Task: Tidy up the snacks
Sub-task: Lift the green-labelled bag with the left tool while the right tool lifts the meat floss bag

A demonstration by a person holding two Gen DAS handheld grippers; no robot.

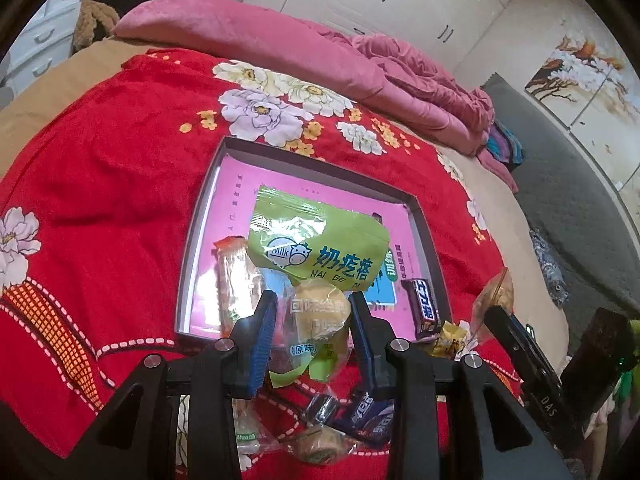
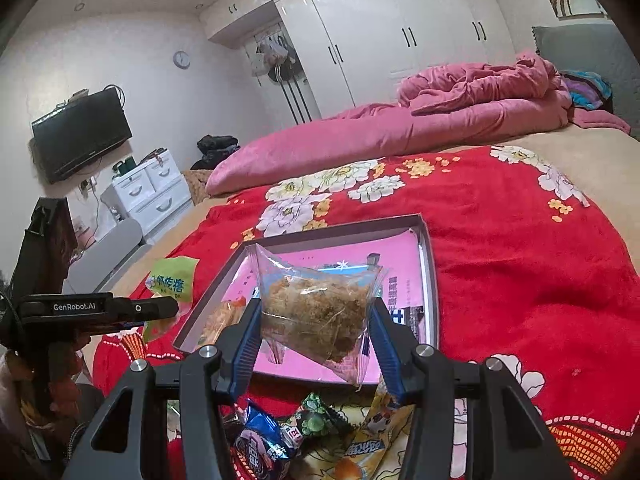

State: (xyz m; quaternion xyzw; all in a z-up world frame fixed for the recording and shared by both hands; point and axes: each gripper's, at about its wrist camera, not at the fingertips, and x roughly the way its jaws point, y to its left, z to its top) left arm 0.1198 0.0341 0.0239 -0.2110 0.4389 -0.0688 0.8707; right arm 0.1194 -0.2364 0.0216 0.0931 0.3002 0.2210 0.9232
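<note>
1. The left gripper (image 1: 312, 320) is clamped on a clear-wrapped yellow pastry (image 1: 320, 316) low in the frame's centre; a green milk-snack pouch (image 1: 320, 246) rides above it, apparently caught in the same grip, though I cannot tell for sure.
2. The right gripper (image 2: 316, 320) is clamped on a clear bag of brown floss cake (image 2: 316, 312), pinched by its sides so it hangs free over the tray.
3. Both loads are held above the shallow grey tray (image 1: 200, 216), probably so they can be set down inside with the snacks already there.
4. The tray lies on the red floral blanket (image 1: 100, 184) on the bed, mid-frame, with the loose snack pile (image 2: 304, 436) at the bottom edge, just in front of it.
5. The left view alone shows a dark chocolate bar (image 1: 424, 308) at the tray's right wall and an orange-ended wafer pack (image 1: 234, 276) at its left.
6. The right view alone shows the left gripper from the side, at the left edge, with the green pouch sticking out beyond it.
</note>
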